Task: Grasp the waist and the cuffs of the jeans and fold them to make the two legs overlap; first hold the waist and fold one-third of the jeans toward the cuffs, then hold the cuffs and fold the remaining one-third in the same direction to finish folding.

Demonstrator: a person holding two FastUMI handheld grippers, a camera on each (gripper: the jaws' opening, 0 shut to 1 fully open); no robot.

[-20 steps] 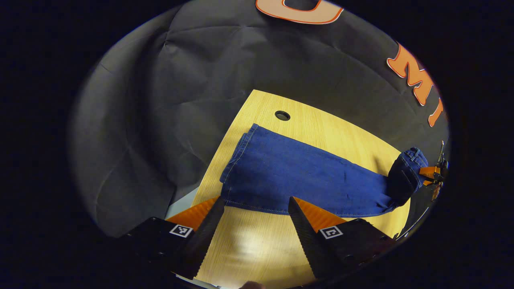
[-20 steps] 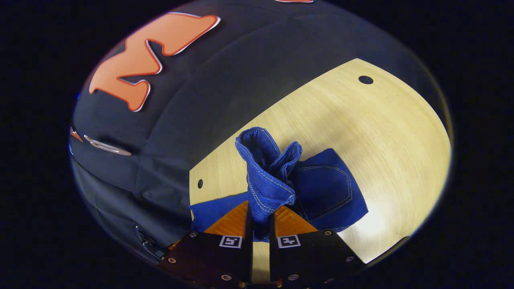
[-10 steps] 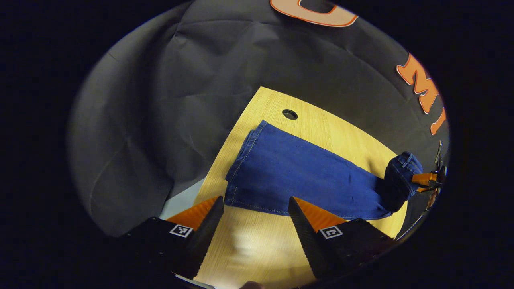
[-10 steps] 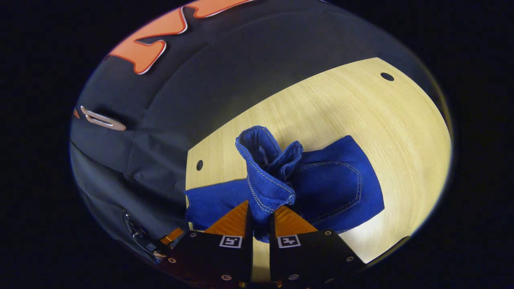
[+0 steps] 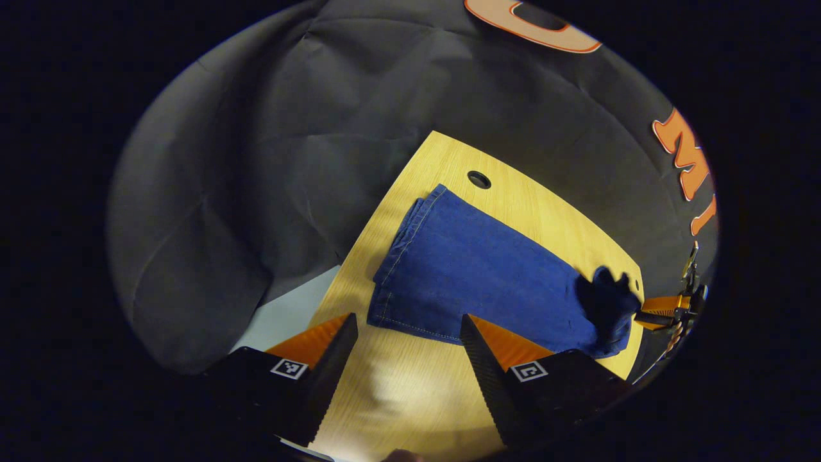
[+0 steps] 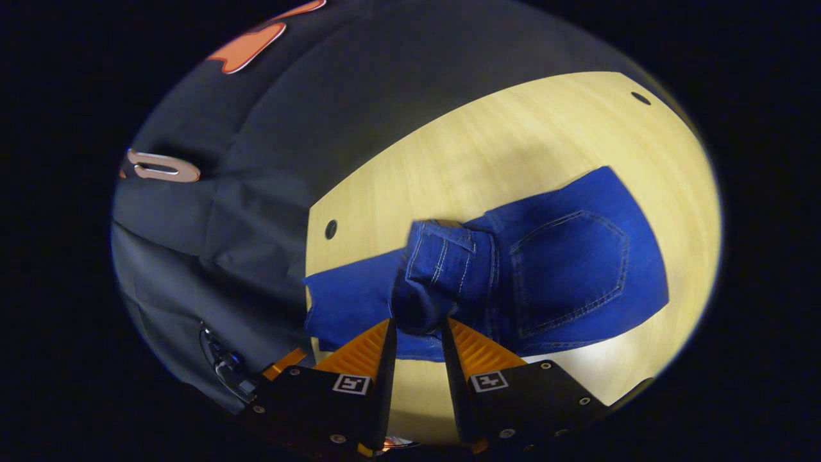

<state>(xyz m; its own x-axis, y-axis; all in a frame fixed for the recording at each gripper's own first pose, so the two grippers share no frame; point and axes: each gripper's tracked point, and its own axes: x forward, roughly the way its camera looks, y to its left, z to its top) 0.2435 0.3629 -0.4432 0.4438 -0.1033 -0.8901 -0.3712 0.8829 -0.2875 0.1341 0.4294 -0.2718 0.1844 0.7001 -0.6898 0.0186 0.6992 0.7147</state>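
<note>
Jeans (image 5: 481, 276) lay on the wooden table (image 5: 417, 391), legs already stacked one on the other, cuffs (image 5: 394, 266) toward 10 o'clock in the left gripper view, waist (image 6: 442, 269) out at 3 o'clock.

Step in hand, as I judged it: the first third-fold, waist carried toward the cuffs. Right gripper (image 6: 415, 330) had its fingers drawn close with a bunched wad of waistband between them (contact on both sides probable, though the cloth hid the tips, so I could not tell for certain). Back pocket (image 6: 571, 269) lay flat at 2 o'clock of that wad in the right gripper view.

Left gripper (image 5: 409, 324) hung wide open above the table, holding nothing, the near leg hem just beyond its tips at 12 o'clock.

Next move called for laying the waist down flat, square with the legs, then releasing.

Writing: only small square markers on the gripper bodies; no brand or label legible on the denim.
</note>
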